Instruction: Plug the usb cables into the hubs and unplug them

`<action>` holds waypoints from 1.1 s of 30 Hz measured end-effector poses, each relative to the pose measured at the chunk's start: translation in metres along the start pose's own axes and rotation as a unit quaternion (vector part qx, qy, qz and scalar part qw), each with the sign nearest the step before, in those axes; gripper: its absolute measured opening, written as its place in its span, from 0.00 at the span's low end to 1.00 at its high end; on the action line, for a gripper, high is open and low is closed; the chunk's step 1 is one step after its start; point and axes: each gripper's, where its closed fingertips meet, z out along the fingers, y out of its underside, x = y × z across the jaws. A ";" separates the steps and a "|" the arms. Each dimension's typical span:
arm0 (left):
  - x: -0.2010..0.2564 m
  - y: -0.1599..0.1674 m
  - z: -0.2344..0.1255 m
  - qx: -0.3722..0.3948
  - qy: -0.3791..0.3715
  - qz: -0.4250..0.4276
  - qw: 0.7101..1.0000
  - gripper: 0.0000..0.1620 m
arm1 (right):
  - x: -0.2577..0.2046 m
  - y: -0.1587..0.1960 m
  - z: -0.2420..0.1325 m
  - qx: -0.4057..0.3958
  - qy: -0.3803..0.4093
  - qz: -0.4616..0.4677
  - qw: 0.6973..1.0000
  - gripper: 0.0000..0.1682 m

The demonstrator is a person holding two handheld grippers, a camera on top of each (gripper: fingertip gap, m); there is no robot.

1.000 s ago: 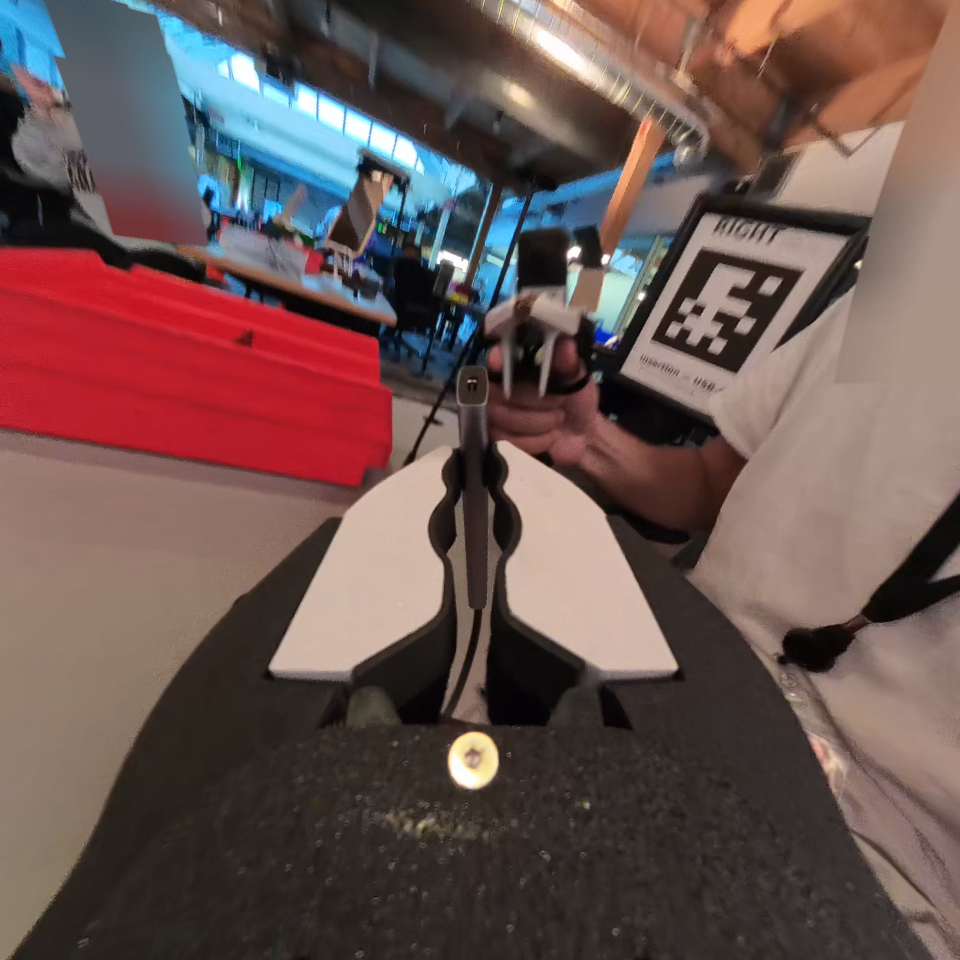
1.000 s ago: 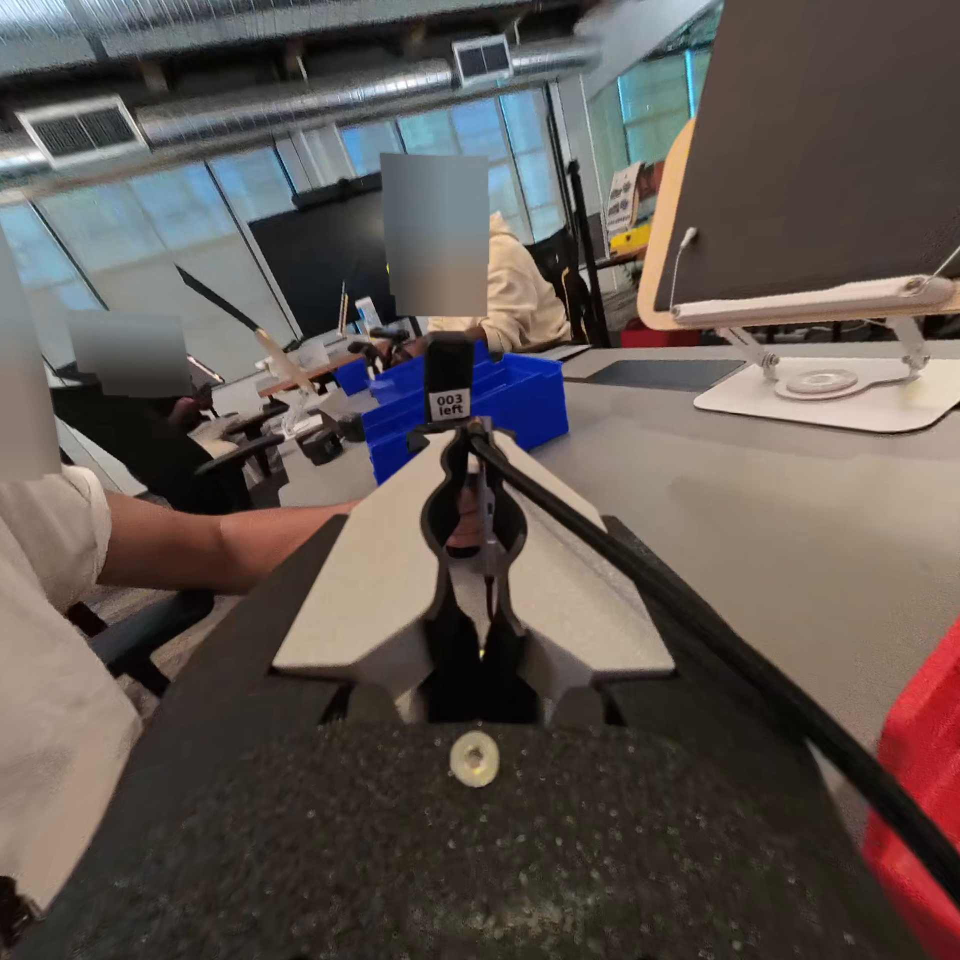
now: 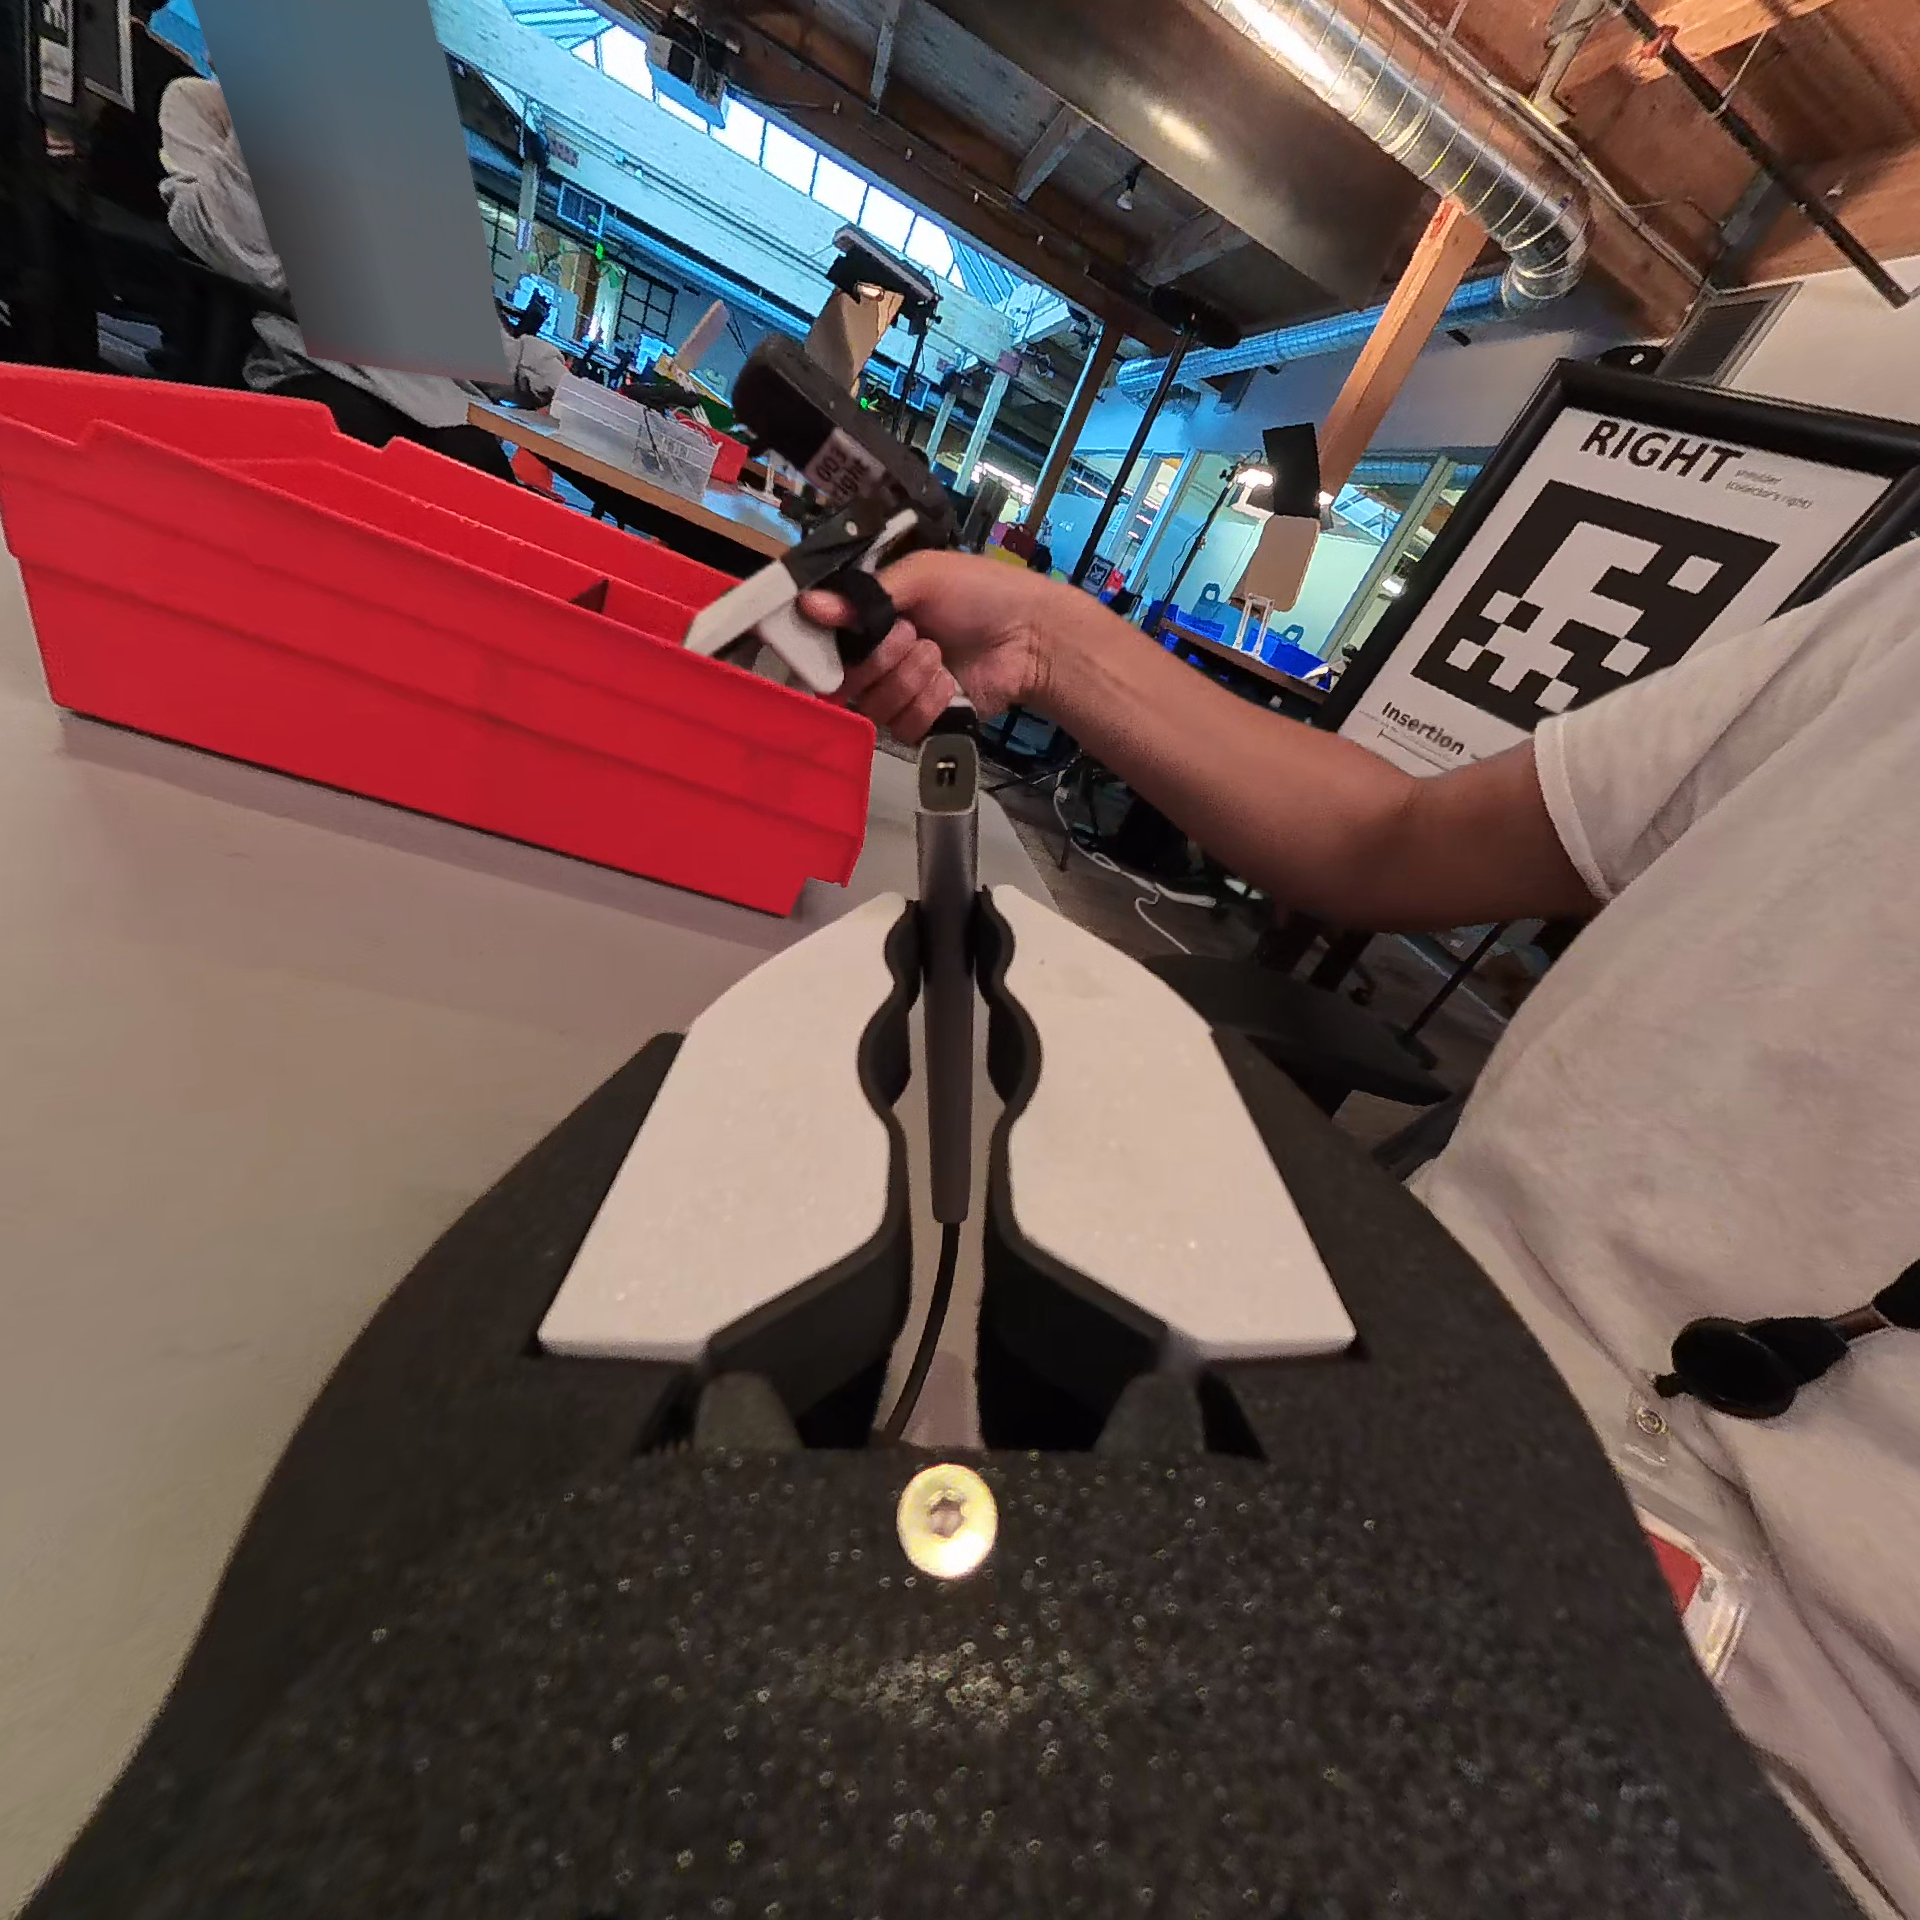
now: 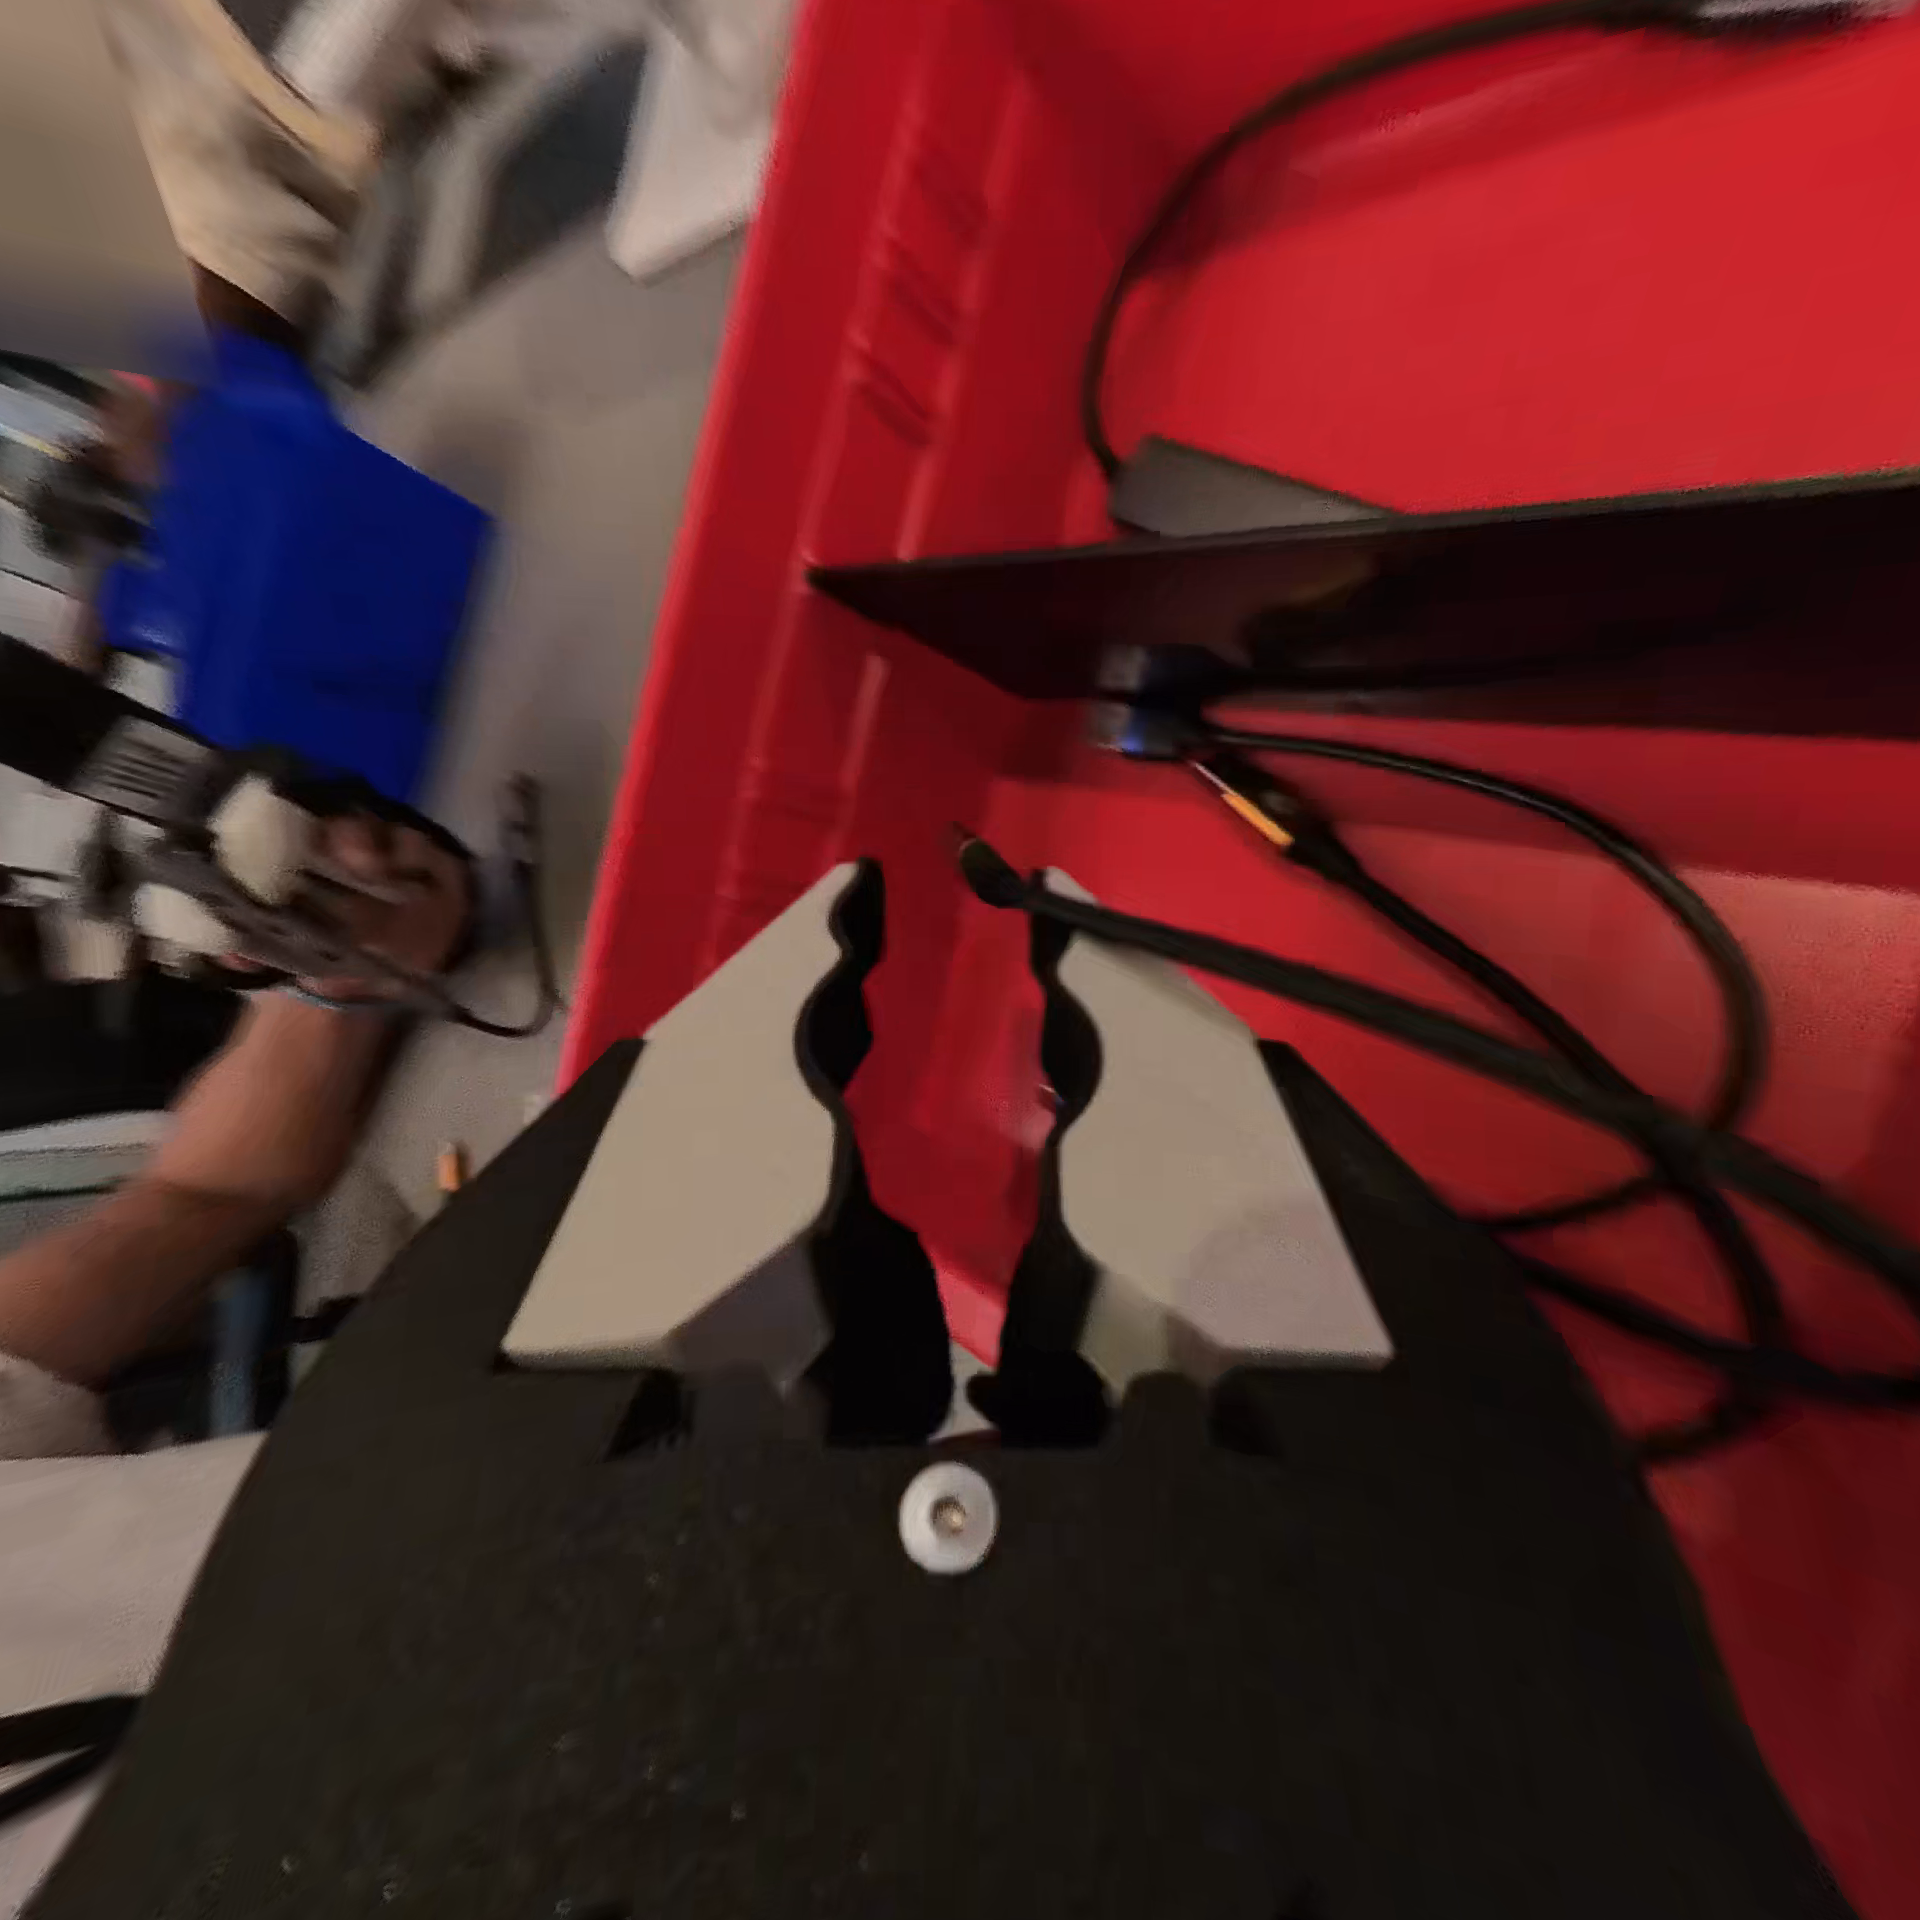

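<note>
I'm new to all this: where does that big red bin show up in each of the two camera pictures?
Left wrist view: the red bin sits upper left on the grey table, beyond the jaws.
Right wrist view: it fills the right side, seen from above, with black cables inside.
Shared landmark: the grey table beside the bin.

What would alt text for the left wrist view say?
The left claw is shut on a slim grey adapter with its cable trailing back. Beyond it a hand holds the right claw, open, over a red bin on a grey table.
</note>
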 end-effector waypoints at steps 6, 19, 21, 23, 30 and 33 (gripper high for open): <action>0.001 0.002 0.001 -0.004 0.004 -0.002 1.000 0.05 | 0.019 0.034 -0.012 -0.152 0.094 -0.076 0.981 0.31; -0.012 -0.004 -0.006 0.012 -0.024 -0.009 1.000 0.05 | -0.210 0.165 0.064 0.024 -0.027 -0.366 0.930 0.29; -0.011 -0.003 -0.006 0.011 -0.023 -0.008 1.000 0.05 | -0.204 0.186 0.083 0.029 0.026 -0.389 0.920 0.23; -0.010 -0.003 -0.005 0.010 -0.021 -0.008 1.000 0.05 | -0.195 0.202 0.099 0.021 0.057 -0.378 0.924 0.22; -0.005 0.000 -0.001 0.002 -0.013 -0.007 1.000 0.05 | -0.178 0.212 0.116 -0.009 0.112 -0.360 0.926 0.12; -0.006 -0.001 -0.002 0.003 -0.015 -0.007 1.000 0.05 | -0.181 0.216 0.117 -0.017 0.117 -0.393 0.912 0.03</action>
